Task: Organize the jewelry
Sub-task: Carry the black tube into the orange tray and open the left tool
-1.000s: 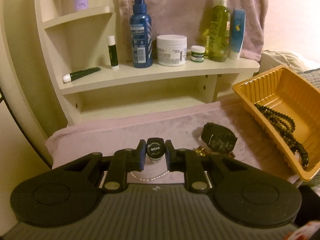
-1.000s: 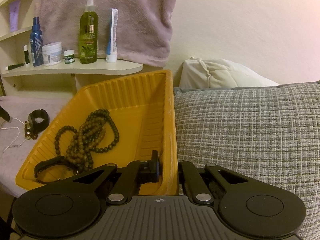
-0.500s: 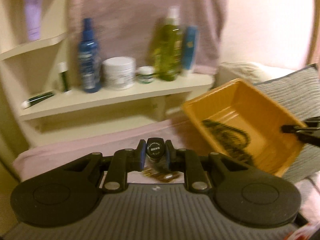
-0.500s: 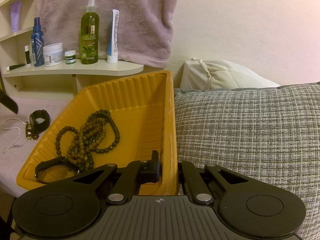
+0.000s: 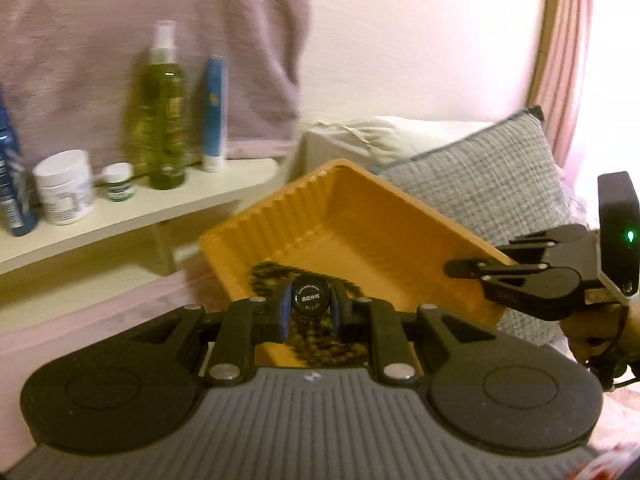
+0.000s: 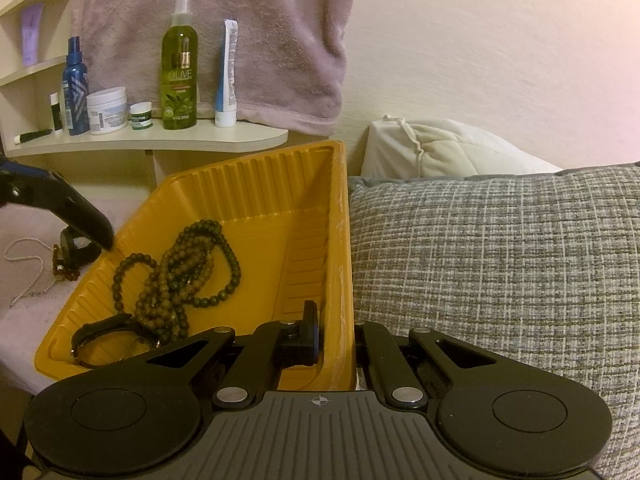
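Note:
My left gripper [image 5: 310, 304] is shut on a small black round-capped bottle [image 5: 310, 298] and holds it over the near edge of the yellow tray [image 5: 400, 216]. Dark bead necklaces [image 6: 188, 264] and a black strap bracelet [image 6: 100, 330] lie in the tray [image 6: 256, 184]. My right gripper [image 6: 334, 336] is shut on the tray's right wall, also seen in the left wrist view [image 5: 472, 268]. A black watch [image 6: 78, 250], amber beads [image 6: 60, 270] and a thin white chain [image 6: 28, 264] lie on the pink cloth left of the tray.
A cream shelf [image 6: 160, 140] holds a blue spray bottle [image 6: 74, 88], a white jar [image 6: 106, 110], a small jar [image 6: 141, 116], a green olive bottle [image 6: 179, 68] and a tube [image 6: 228, 76]. A grey pillow [image 6: 500, 264] lies right of the tray, a white pillow [image 6: 440, 152] behind it.
My left gripper has swung right with the small bottle, from above the chain and watch to over the tray. My right gripper has kept its hold on the tray wall.

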`<state>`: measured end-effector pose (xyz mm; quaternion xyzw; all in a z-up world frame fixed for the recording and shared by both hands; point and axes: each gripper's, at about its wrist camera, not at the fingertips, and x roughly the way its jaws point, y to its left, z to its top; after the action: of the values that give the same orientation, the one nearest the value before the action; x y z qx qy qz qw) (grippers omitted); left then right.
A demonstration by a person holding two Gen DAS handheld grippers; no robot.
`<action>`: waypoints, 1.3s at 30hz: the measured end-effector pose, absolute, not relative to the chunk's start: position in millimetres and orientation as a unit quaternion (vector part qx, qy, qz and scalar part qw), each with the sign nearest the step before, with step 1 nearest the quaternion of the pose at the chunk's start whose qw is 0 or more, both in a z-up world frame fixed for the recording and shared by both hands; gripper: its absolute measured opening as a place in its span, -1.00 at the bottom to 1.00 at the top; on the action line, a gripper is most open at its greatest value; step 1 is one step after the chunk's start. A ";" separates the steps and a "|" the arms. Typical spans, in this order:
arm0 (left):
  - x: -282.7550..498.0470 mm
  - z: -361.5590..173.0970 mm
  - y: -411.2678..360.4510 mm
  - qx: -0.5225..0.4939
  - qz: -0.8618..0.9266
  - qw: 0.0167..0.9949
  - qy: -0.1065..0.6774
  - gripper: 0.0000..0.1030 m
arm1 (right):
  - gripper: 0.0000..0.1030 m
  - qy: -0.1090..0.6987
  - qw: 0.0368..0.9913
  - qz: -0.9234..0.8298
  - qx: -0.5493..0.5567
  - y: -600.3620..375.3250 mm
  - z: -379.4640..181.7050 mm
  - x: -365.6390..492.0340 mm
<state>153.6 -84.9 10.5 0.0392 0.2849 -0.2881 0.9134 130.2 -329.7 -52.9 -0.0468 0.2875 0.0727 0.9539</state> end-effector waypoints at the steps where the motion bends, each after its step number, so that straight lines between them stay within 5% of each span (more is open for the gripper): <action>1: 152.7 9.0 -87.7 0.041 -0.292 0.911 0.286 -0.66 | -0.94 0.287 0.954 0.073 -0.047 -329.7 -52.8 130.2; 24: 155.2 -13.8 -129.3 0.082 -0.318 0.898 0.292 -0.61 | -0.94 0.288 0.954 0.072 -0.042 -328.5 -52.9 130.1; 39: 148.0 6.2 -8.5 0.043 -0.145 0.949 0.278 -0.61 | -0.94 0.287 0.954 0.071 -0.041 -328.4 -52.9 129.6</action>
<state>148.0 -8.5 6.2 0.0426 0.2780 -0.1453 0.9486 129.6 -328.4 -52.9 -0.0411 0.2873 0.0713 0.9543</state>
